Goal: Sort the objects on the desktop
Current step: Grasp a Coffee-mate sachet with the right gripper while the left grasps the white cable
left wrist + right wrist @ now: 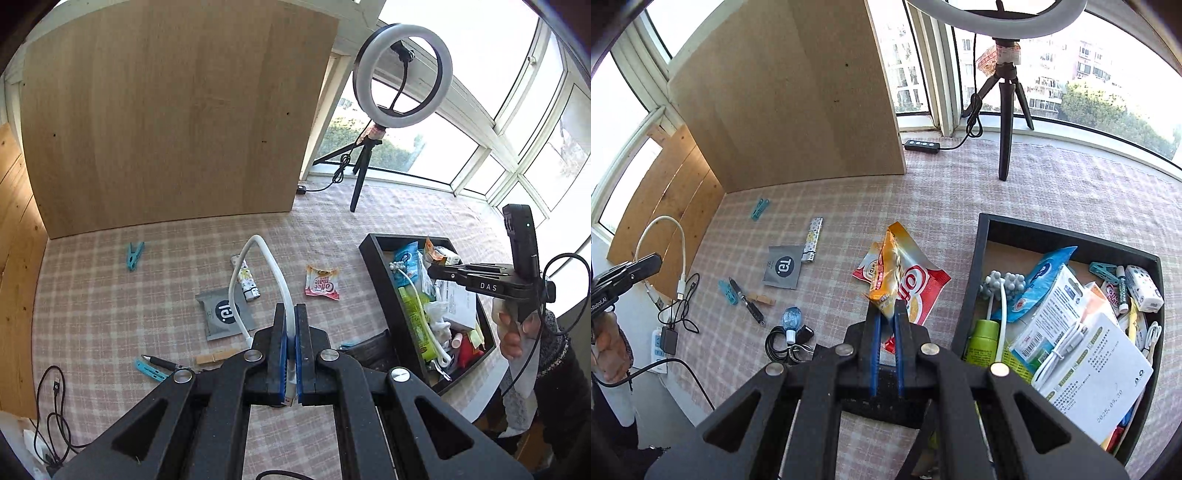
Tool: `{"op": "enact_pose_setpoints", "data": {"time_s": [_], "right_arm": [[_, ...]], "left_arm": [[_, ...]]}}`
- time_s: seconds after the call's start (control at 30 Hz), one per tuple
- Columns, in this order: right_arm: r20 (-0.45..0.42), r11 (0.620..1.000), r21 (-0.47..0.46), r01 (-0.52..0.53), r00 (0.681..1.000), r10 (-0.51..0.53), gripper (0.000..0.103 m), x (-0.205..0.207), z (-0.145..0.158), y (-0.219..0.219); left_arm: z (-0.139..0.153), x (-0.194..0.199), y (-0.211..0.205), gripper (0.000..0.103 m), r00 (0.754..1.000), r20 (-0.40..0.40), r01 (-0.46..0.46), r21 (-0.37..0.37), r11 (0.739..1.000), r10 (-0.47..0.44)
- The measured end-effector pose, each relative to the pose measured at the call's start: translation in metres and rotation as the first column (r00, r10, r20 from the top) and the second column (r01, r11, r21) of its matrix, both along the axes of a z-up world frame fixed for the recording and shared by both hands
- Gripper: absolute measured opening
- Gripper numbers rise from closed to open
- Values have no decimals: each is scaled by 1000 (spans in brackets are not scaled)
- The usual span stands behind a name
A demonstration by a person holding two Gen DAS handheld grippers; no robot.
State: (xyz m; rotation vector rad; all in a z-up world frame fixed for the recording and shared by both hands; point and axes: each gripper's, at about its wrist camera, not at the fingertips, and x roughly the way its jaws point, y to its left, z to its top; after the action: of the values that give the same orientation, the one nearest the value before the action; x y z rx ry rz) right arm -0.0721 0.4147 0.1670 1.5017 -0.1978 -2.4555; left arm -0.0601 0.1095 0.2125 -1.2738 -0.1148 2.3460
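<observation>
Left gripper (290, 317) clamped on a white cable (258, 254), right gripper (888, 314) pinching a snack packet (892, 269) above the checked desk (1052, 184), beside a black tray (979, 273)

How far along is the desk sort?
Done: black tray already holds many items. In hand: left gripper shut on white cable; right gripper shut on orange sachet. Left: red packet, grey sachet, pegs, pen on the cloth.
</observation>
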Motion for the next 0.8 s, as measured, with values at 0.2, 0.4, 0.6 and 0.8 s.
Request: {"op": "enact_pose_setpoints", "data": {"time_s": [0.2, 0.4, 0.6, 0.8], "right_arm": [[8, 996, 25, 90, 996, -90, 6, 15, 2, 44], [25, 972, 70, 226, 973, -228, 7, 31, -2, 113], [42, 938, 108, 329, 941, -335, 7, 50, -11, 165], [65, 902, 120, 414, 904, -424, 7, 71, -21, 205]], "left_arm": [[-1, -9, 65, 2, 992, -5, 127, 13, 992, -127], [-9, -20, 153, 2, 966, 3, 258, -8, 966, -258], [-16, -26, 235, 2, 926, 7, 378, -45, 925, -378], [-19, -15, 296, 2, 883, 11, 469, -70, 881, -469]]}}
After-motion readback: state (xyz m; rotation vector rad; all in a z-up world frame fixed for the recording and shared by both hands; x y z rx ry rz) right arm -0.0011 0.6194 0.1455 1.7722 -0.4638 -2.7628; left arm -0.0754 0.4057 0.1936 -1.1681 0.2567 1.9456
